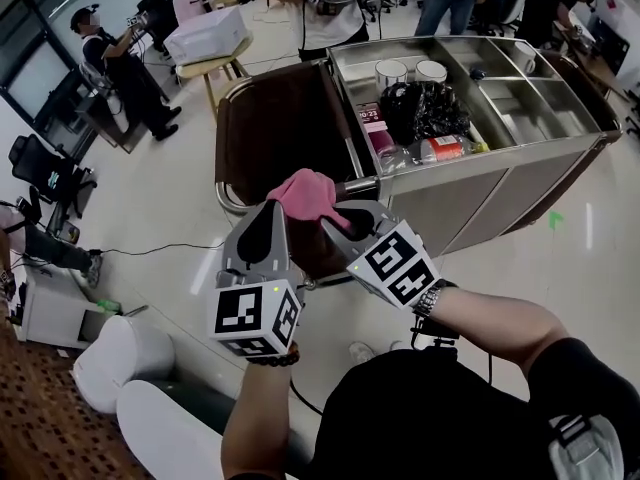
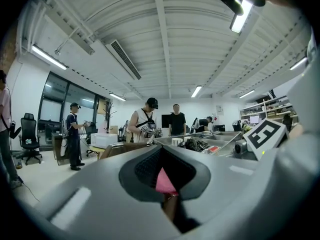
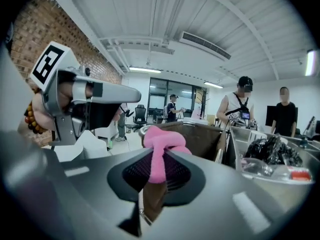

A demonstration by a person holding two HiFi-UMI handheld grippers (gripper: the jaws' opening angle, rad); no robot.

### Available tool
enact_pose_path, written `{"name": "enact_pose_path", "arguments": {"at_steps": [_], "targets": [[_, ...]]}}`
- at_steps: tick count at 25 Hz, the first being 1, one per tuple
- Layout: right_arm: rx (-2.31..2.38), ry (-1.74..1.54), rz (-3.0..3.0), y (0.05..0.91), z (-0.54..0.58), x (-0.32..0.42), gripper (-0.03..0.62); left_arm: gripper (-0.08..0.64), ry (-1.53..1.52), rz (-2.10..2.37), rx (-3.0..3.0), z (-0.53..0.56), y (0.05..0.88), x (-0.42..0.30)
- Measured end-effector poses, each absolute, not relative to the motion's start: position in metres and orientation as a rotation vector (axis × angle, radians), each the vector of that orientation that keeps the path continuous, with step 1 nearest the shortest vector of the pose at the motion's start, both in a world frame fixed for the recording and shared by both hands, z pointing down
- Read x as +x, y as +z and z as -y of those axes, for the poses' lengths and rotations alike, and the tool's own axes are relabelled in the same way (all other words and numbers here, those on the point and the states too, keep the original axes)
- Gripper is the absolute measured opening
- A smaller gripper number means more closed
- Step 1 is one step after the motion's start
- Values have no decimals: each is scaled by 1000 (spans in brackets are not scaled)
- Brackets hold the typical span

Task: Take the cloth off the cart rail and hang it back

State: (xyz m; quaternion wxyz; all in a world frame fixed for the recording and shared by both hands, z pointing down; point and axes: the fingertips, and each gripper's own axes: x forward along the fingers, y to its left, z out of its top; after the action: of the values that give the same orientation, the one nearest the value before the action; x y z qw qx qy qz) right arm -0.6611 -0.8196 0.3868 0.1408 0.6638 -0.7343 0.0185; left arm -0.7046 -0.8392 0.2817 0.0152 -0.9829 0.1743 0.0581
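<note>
Both grippers are raised in front of me, tips close together over the near corner of the cart [image 1: 470, 203].

Cloth [image 1: 305, 196]: pink, bunched, held between the two grippers. In the head view it lies over the spot where the rail [image 1: 228, 204] meets the cart body. I cannot tell whether it touches the rail.

Left gripper [image 1: 270, 210]: fingers [image 2: 95, 194] closed on a corner of the cloth. Only a small pink triangle shows in the pinch in the left gripper view.

Right gripper [image 1: 328, 223]: fingers [image 3: 240, 199] closed on the cloth. A thick rolled lump bulges above the pinch and a strip runs down into it. The left gripper shows just to the left in the right gripper view, level with the lump.

Rail: a curved steel tube around the cart's left end, with a brown bag [image 1: 270, 128] hanging inside it.

Cart top: steel compartments. Two white cups [image 1: 390, 72] stand at the far side, with a black sack [image 1: 425, 108] beside them.

Several people stand beyond the cart.
</note>
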Motion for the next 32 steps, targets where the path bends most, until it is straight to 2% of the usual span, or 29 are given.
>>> {"name": "enact_pose_path", "arguments": {"at_steps": [7, 11, 22, 32], "targets": [[1874, 97, 2150, 404, 821, -652, 57, 3, 138, -608, -3046, 826, 293, -699], [1841, 130, 2191, 411, 824, -654, 167, 3, 107, -638, -3042, 823, 303, -699], [1828, 101, 2231, 402, 822, -653, 199, 3, 117, -686, -3033, 825, 304, -700], [1788, 142, 2207, 418, 841, -650, 181, 3, 100, -706, -3027, 828, 308, -698]]}}
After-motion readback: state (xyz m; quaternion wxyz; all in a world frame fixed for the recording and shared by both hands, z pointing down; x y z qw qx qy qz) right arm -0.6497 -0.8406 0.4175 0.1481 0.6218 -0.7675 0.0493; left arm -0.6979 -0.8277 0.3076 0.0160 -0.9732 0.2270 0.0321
